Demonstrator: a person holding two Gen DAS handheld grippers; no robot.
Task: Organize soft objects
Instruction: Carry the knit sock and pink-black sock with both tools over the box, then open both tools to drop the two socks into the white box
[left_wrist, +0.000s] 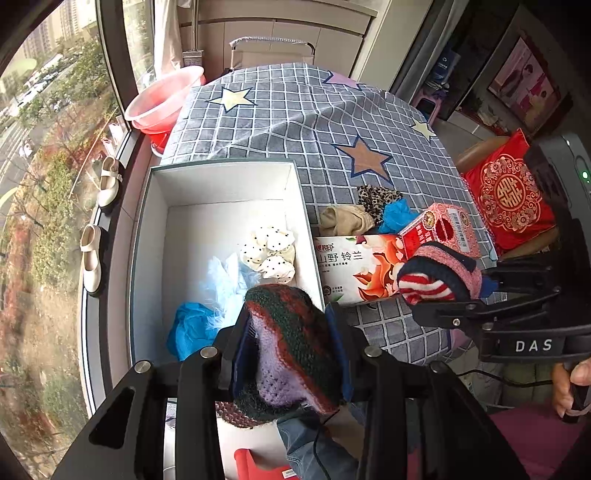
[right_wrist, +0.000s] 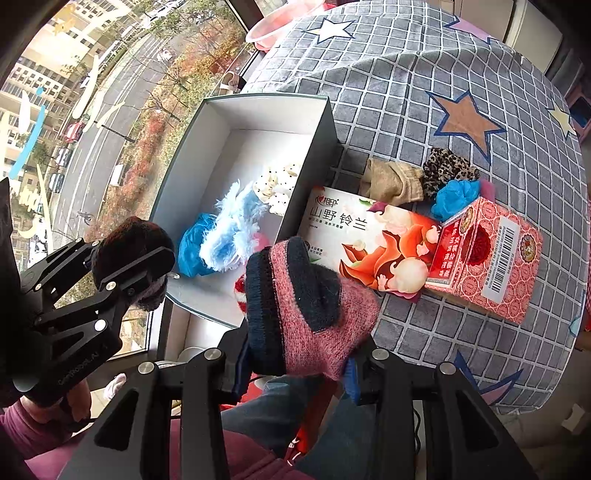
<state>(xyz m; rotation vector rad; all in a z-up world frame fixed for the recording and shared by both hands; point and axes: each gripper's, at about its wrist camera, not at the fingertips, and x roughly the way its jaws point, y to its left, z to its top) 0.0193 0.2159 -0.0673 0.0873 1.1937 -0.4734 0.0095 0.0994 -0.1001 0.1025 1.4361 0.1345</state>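
Note:
My left gripper (left_wrist: 290, 325) is shut on a green, red and purple knitted piece (left_wrist: 291, 350), held over the near end of an open white box (left_wrist: 221, 184). Inside the box lie a polka-dot cloth (left_wrist: 271, 254), a pale blue fluffy item (left_wrist: 225, 280) and a blue bundle (left_wrist: 192, 328). My right gripper (right_wrist: 295, 332) is shut on a pink and navy knitted sock (right_wrist: 314, 295) with a red-striped part, just right of the box's near corner. On the table (left_wrist: 295, 118) sit a beige sock (left_wrist: 343, 219), a leopard-print cloth (left_wrist: 376, 199) and a blue piece (left_wrist: 397, 216).
A tissue pack (left_wrist: 354, 266) and a red carton (left_wrist: 439, 229) lie right of the box. A pink basin (left_wrist: 166, 99) stands at the far left by the window, cream shoes (left_wrist: 110, 181) rest on the sill, and a red cushion (left_wrist: 509, 192) sits on a chair at right.

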